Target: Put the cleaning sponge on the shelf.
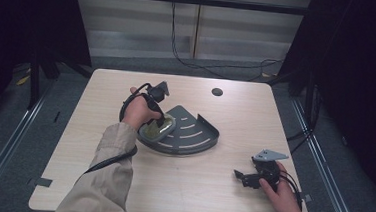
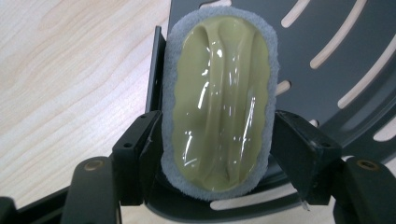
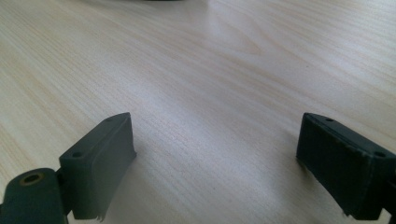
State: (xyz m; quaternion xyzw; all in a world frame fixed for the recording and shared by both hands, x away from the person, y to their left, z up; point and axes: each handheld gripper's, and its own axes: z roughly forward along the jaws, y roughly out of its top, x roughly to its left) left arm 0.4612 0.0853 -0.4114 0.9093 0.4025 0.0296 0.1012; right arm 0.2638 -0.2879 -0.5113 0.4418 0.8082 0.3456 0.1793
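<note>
In the high view the person's hand covers most of the left gripper (image 1: 160, 125), so you can barely see its tips. The oval scrubber with a glossy olive plastic top and fuzzy grey rim (image 2: 218, 105) lies between the jaws on the left edge of the dark grey quarter-round metal rack with slots (image 2: 345, 60). The jaws are spread and sit just beside its sides; can't tell if they touch. The right gripper (image 3: 215, 163) is released too, jaws wide over the pale woodgrain table (image 3: 210, 70), well apart from the rack.
</note>
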